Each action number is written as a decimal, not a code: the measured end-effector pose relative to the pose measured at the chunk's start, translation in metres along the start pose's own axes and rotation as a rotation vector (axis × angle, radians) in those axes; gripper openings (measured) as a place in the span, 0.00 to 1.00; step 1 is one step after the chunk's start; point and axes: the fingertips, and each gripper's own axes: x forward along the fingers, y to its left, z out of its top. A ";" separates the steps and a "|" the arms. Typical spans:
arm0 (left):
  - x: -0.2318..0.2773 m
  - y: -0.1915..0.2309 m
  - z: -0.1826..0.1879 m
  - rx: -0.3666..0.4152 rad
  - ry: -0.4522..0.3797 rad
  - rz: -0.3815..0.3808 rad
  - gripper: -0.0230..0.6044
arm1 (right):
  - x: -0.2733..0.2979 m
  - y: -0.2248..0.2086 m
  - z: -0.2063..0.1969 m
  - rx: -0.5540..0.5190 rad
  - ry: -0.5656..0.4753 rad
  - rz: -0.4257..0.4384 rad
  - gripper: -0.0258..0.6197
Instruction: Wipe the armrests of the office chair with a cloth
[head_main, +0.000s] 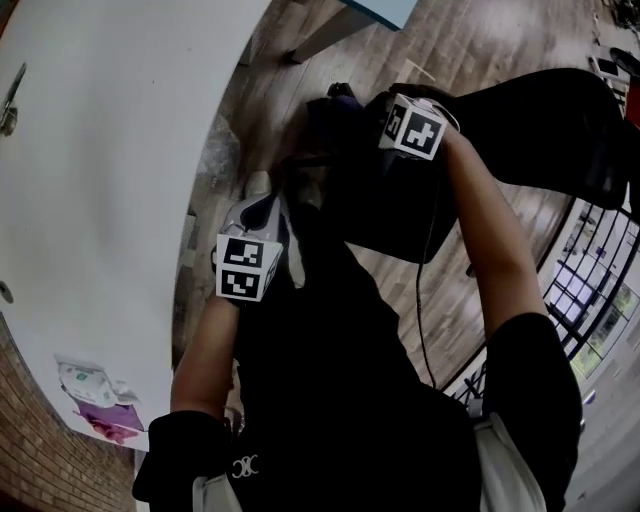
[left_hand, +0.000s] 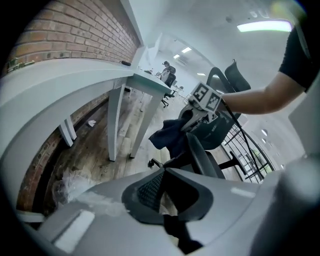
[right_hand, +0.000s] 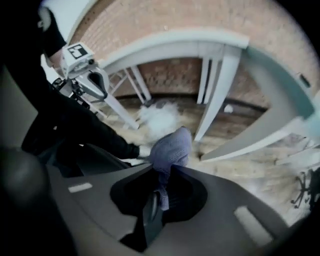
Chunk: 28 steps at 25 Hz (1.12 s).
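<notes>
The black office chair (head_main: 400, 215) stands in front of me on the wood floor. My right gripper (right_hand: 167, 167) is shut on a blue-purple cloth (right_hand: 172, 146), which bunches out past the jaw tips. In the left gripper view that cloth (left_hand: 167, 137) hangs dark blue from the right gripper (left_hand: 200, 107), at the front end of a dark armrest (left_hand: 202, 156). My left gripper (left_hand: 164, 171) is held lower and nearer my body, apart from the chair. Its jaw tips meet with nothing between them.
A curved white desk (head_main: 110, 200) runs along my left, with a packet (head_main: 88, 385) and a purple item (head_main: 112, 420) near its end. Its white legs (left_hand: 115, 125) stand before a brick wall (left_hand: 75, 35). A black metal railing (head_main: 590, 290) is at the right.
</notes>
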 end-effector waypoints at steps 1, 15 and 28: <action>0.002 -0.003 0.004 0.007 0.002 -0.007 0.04 | -0.013 0.001 -0.002 0.005 -0.068 -0.058 0.11; 0.044 -0.073 0.052 0.039 0.024 -0.140 0.04 | -0.118 0.107 -0.128 0.260 -0.381 -0.461 0.11; 0.071 -0.129 0.065 0.212 0.145 -0.063 0.04 | 0.001 0.163 -0.159 0.340 -0.579 -0.363 0.11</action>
